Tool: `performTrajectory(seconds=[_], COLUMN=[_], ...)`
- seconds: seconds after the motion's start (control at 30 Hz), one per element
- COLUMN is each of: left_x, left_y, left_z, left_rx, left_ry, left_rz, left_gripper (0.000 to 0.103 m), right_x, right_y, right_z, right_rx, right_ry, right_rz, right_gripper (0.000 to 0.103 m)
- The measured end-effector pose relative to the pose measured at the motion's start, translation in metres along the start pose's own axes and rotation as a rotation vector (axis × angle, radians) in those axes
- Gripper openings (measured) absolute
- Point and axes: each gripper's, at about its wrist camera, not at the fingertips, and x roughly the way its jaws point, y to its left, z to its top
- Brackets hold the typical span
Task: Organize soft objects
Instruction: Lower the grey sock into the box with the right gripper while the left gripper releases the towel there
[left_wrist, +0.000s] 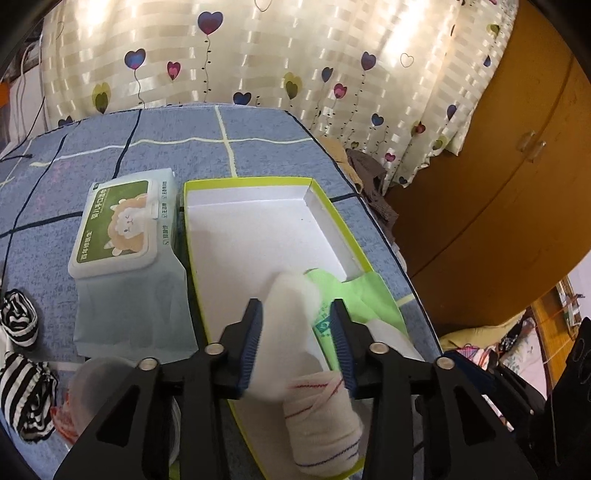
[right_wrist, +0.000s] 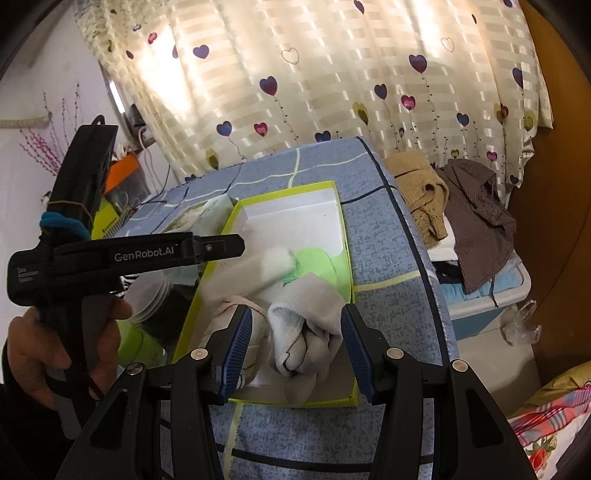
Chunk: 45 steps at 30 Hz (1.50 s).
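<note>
Socks in the green-rimmed box (left_wrist: 325, 199)

Left gripper (left_wrist: 297, 312) released around a white striped sock (left_wrist: 317, 413); right gripper (right_wrist: 297, 325) released around a grey sock (right_wrist: 310, 321).

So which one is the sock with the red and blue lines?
Find the shallow white box with the yellow-green rim on the blue bedcover. At its near end lie rolled socks. Yours is the white sock on the left, the only one with thin red and blue stripes.

Black left gripper (left_wrist: 297, 314), right gripper (right_wrist: 297, 321): blue ribbed fingers (right_wrist: 236, 350), silver screws.
</note>
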Motion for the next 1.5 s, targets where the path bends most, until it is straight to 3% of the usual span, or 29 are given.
performTrajectory(seconds=[0.53,0.97,1.5], left_x=[-0.084,-0.139,-0.162], left_y=[0.011,0.043,0.08], left_z=[-0.022,-0.051,-0.069], left_rx=[0.044,0.033,-0.012], left_ry=[-0.103,-0.187,-0.211], left_rz=[-0.088,-0.063,-0.038], left_gripper=[0.044,0.044,0.044], right_x=[-0.026,-0.039,-0.032], right_y=[0.038,0.093,0.139], right_z=[0.005,0.001,-0.001], right_rx=[-0.045,-0.111,-0.185], right_ry=[-0.042,-0.058,-0.032], right_rz=[-0.02,0.012,0.041], right_gripper=[0.05,0.057,0.057])
